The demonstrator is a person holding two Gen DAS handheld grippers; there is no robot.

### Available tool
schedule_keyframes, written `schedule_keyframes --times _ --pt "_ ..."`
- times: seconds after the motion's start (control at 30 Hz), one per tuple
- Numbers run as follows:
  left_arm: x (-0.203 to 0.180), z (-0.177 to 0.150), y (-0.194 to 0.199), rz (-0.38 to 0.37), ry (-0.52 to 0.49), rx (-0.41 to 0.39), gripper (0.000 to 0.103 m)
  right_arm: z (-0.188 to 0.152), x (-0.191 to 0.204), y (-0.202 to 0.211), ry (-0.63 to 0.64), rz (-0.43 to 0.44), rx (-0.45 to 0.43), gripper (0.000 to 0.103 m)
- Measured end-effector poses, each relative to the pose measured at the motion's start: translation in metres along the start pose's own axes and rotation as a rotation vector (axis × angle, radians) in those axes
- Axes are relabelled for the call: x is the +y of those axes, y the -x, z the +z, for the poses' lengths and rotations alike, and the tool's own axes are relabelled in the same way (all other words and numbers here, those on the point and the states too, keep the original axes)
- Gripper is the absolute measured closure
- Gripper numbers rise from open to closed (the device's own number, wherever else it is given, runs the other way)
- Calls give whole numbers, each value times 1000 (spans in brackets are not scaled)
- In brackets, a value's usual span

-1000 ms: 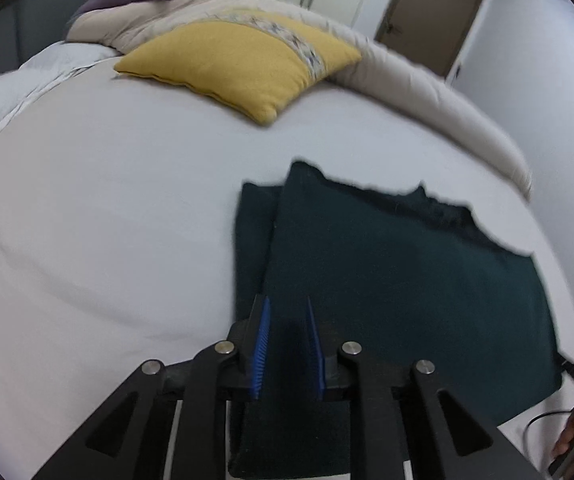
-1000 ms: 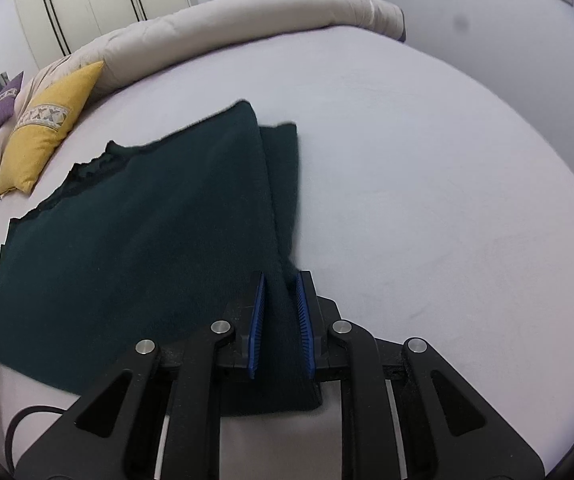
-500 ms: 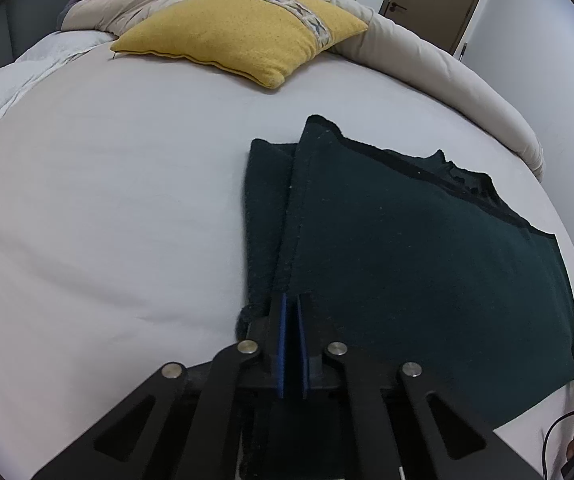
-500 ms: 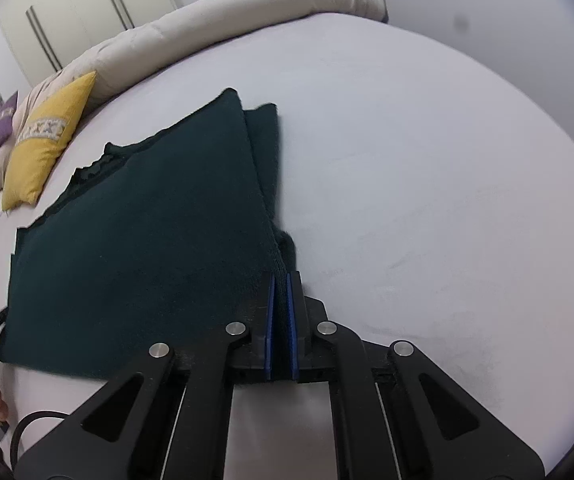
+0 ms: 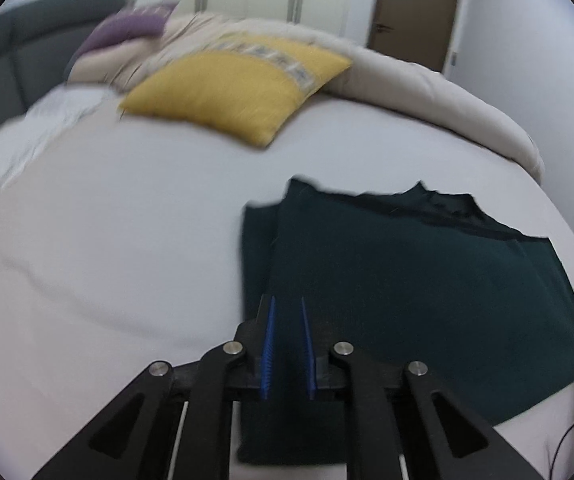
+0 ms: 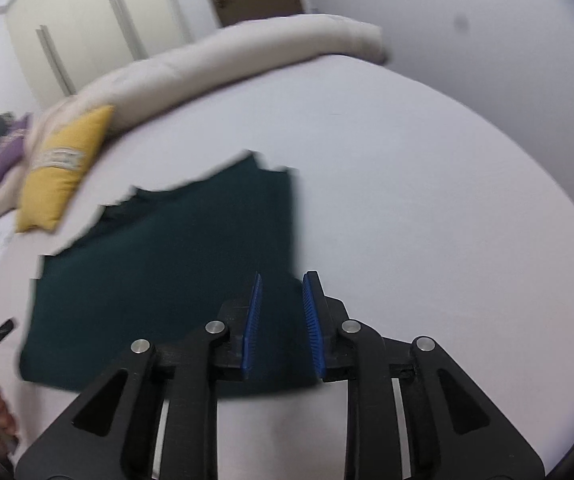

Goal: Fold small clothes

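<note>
While both stand apart and hold nothing, the left gripper (image 5: 287, 344) and right gripper (image 6: 283, 320) hover over one dark green garment (image 5: 407, 280), folded on the bed (image 5: 127, 240) near one yellow pillow (image 5: 239, 88).

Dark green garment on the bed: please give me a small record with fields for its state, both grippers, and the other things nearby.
garment: dark green garment, flat on the white bed sheet, one side strip folded over
left gripper: open, above the garment's near edge, holding nothing
right gripper: open, above the garment's near corner, holding nothing
cushion: yellow cushion beyond the garment, not touching it
duvet: beige duvet rolled along the far edge
image quality: both views blurred
</note>
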State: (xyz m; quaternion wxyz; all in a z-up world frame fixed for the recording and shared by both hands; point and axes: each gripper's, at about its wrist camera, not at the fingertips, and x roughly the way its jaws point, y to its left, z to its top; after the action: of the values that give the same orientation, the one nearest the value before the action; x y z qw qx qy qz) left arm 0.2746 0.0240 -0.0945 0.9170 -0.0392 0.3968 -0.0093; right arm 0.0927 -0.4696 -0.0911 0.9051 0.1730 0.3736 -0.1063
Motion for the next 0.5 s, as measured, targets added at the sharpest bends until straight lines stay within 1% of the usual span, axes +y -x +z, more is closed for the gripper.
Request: schedule_keyframes --times 0.03,0.07,0.13,0.17,0.23,0.27,0.33,0.37,0.4,0.43,0.47,0.5 --pt "-9 6 -3 6 -22 -13 87 4 10 -4 16 34 8 82" --pt "-17 12 -7 8 -40 -20 86 9 27 -13 41 84 30 82" --pt "-33 27 -23 29 -74 -20 86 16 48 -28 58 173 51 82" --pt "-40 33 -32 35 -86 -19 86 21 64 -44 69 234 70 82" --pt "-50 40 -48 39 -122 -10 86 27 82 -66 71 252 101 80" --pt "-53 40 -55 51 -137 1 86 30 92 -82 66 282 124 80" --pt "-52 36 -83 59 -157 81 82 36 101 -109 47 323 148 80" --pt "-47 31 -97 60 -148 132 79 36 104 -122 35 322 167 80" --pt "-37 23 -104 32 -126 111 78 36 103 -133 23 319 187 80" --pt "-34 20 -103 32 -132 80 74 36 99 -150 -4 320 223 81" --pt "-33 17 -102 35 -144 66 74 37 88 -168 -50 344 241 84" --pt "-33 15 -101 32 -146 54 74 39 79 -174 -81 374 225 86"
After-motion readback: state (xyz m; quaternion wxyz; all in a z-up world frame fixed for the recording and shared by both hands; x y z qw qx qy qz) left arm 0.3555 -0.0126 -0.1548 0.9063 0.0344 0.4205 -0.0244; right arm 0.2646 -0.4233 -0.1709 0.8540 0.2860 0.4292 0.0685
